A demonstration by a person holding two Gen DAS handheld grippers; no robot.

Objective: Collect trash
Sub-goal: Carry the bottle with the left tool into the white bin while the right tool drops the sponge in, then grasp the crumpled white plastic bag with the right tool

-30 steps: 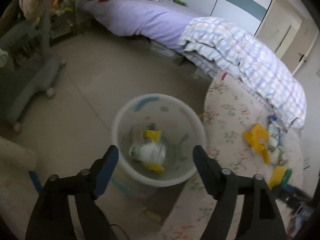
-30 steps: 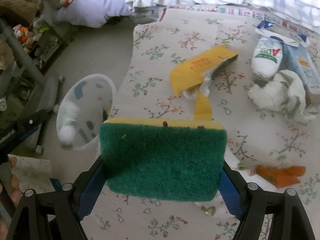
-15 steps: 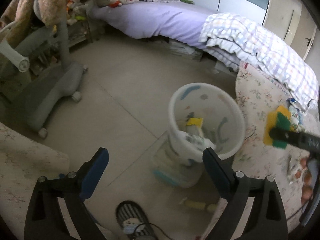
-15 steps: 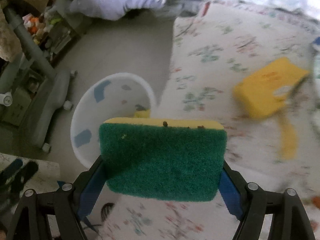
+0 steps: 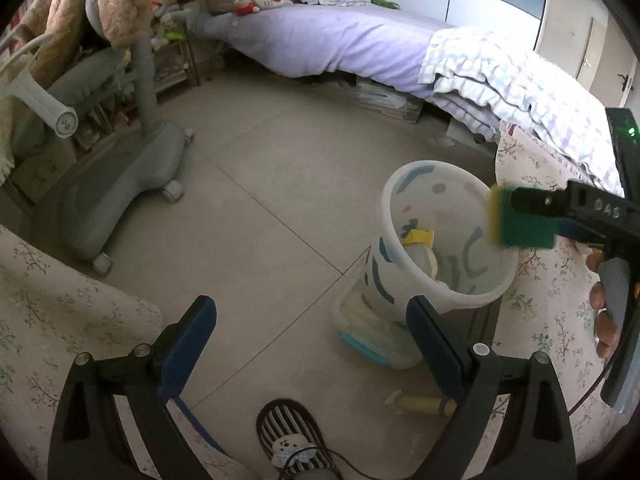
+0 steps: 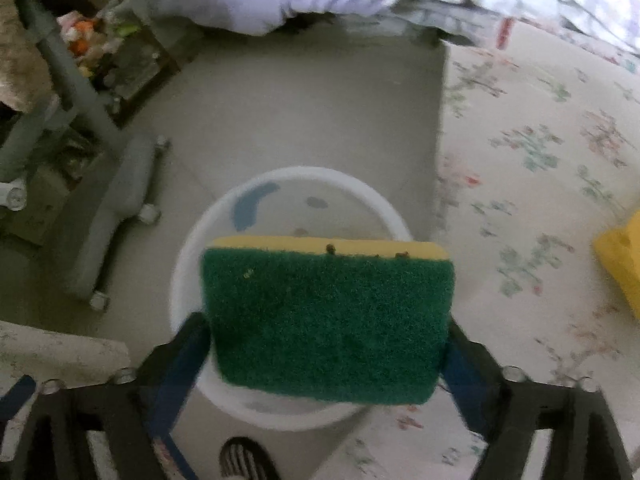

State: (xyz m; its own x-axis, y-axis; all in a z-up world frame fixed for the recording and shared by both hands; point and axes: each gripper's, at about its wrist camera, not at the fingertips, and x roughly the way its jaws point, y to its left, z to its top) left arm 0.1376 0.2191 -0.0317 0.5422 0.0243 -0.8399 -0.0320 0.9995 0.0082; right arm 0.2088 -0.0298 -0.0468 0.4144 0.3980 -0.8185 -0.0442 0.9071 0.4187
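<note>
Sponge (image 6: 328, 320) now over bin (image 6: 192, 248), hiding its contents; right gripper (image 6: 326, 344) jaws just widening, grip unclear

A sponge (image 6: 328, 320) hangs above the bin (image 5: 448, 240), bed (image 5: 340, 40) behind.

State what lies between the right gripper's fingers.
The green sponge, above the white bin; the right gripper jaws have just been opening. Right wrist view shows it.

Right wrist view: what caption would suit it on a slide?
Green-and-yellow sponge between the right gripper's just-opened fingers, directly above the white trash bin.
</note>
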